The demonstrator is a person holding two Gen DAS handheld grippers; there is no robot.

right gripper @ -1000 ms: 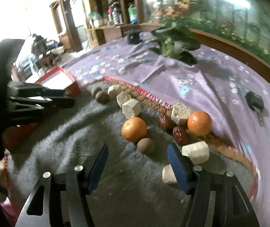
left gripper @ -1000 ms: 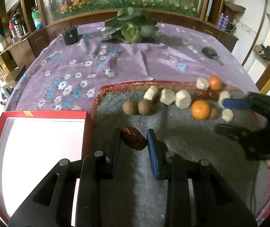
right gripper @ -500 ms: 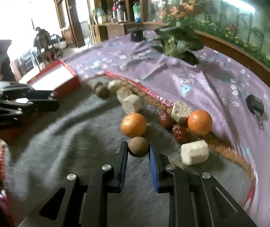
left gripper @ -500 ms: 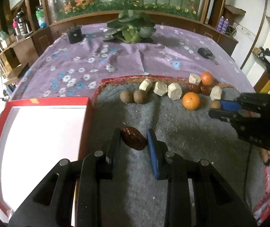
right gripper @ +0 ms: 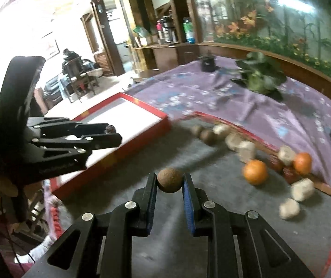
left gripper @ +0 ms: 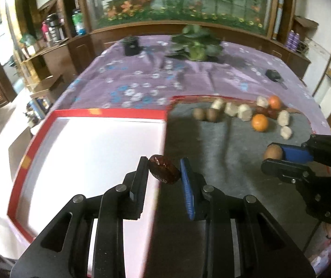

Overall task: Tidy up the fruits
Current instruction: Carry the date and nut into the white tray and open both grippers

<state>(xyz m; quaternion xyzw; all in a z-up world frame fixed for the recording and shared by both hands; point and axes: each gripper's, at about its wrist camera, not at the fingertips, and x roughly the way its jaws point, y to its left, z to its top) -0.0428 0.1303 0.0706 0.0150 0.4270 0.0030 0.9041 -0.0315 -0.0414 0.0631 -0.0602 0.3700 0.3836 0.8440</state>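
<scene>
My left gripper point(left gripper: 164, 170) is shut on a dark red date point(left gripper: 163, 172) and holds it above the right edge of the red-rimmed white tray point(left gripper: 109, 114). My right gripper point(right gripper: 169, 180) is shut on a round brown fruit point(right gripper: 169, 179), lifted over the grey mat point(right gripper: 211, 203). It also shows in the left wrist view point(left gripper: 272, 155) at the right. Two oranges point(left gripper: 260, 122), brown fruits point(left gripper: 207, 114), pale cubes point(left gripper: 244, 112) and dates lie along the mat's far edge.
The tray point(right gripper: 128, 115) lies left of the mat on a purple flowered cloth point(left gripper: 165, 78). A leafy plant point(left gripper: 195, 46), a black pot point(left gripper: 131, 45) and a black key point(left gripper: 274, 75) sit farther back. Wooden cabinets ring the table.
My left gripper has carried the date left and up from the mat to the tray's edge. My right gripper closed on the brown fruit, lifted it and moved left.
</scene>
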